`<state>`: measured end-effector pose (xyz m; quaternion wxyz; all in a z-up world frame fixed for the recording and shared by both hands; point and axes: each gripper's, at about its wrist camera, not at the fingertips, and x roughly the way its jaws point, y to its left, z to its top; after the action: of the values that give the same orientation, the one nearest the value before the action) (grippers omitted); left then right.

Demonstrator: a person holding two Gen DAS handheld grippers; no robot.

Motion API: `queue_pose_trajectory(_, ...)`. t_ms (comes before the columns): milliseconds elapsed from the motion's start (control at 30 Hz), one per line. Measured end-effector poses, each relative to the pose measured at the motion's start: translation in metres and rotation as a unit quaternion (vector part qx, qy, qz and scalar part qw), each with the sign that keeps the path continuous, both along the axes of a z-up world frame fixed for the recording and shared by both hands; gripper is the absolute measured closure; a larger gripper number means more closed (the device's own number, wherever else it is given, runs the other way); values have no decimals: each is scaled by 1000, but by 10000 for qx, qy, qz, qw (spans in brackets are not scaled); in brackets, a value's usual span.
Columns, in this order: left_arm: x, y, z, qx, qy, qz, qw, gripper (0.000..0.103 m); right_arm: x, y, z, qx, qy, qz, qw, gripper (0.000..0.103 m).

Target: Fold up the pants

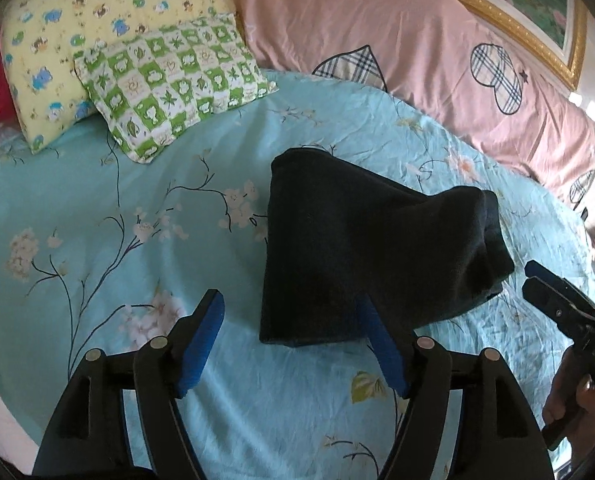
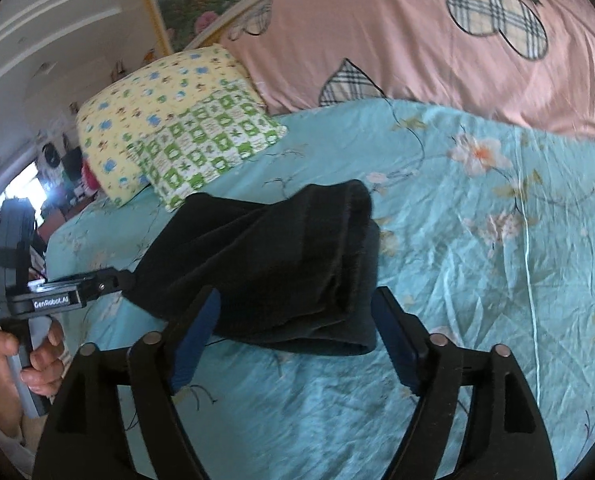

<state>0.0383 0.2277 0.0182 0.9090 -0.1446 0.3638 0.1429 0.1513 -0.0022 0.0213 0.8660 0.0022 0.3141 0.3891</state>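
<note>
Dark pants (image 1: pixel 361 248), folded into a thick bundle, lying on the turquoise flowered bedsheet (image 1: pixel 137 240) near the middle of the bed, well short of the yellow pillow (image 1: pixel 77 40) and green checked pillow (image 1: pixel 177 84). Left gripper (image 1: pixel 293 312) spread wide open, its right finger tucked under the bundle's near edge. Right gripper (image 2: pixel 297 308) likewise open, fingers either side of the bundle's near end, gripping nothing.

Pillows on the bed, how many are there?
2. The yellow cartoon pillow sits at the far left of the bed; the green checked pillow leans on its front. Others may hide beyond the frame.
</note>
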Motion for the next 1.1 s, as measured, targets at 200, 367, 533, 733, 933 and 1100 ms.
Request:
queue_pose_trajectory(200,-5,-9,3,202,60,-18,9998,27,-17,7,-7,-298,-155,147,9993,19)
queue_pose_trajectory(367,-10,-13,3,346,114,104,9993,23,-28,6,-14,-389,-195,119,9990,17)
queue_pose_trajectory(533,-11,-22,-1,503,213,51,9985,23,-37,6,-15,-483,-320,107,9983,16)
queue_pose_trajectory(733,-14,-30,-1,714,239,3,9972,20,-43,11,-13,-642,-453,191,9967,13)
queue_pose_trajectory(933,-15,-33,-4,824,277,24,9962,20,-46,15,-15,-774,-550,140,9954,12)
queue_pose_trajectory(1100,-16,-34,-5,878,256,-7,9958,20,-46,17,-17,-836,-556,145,9948,10)
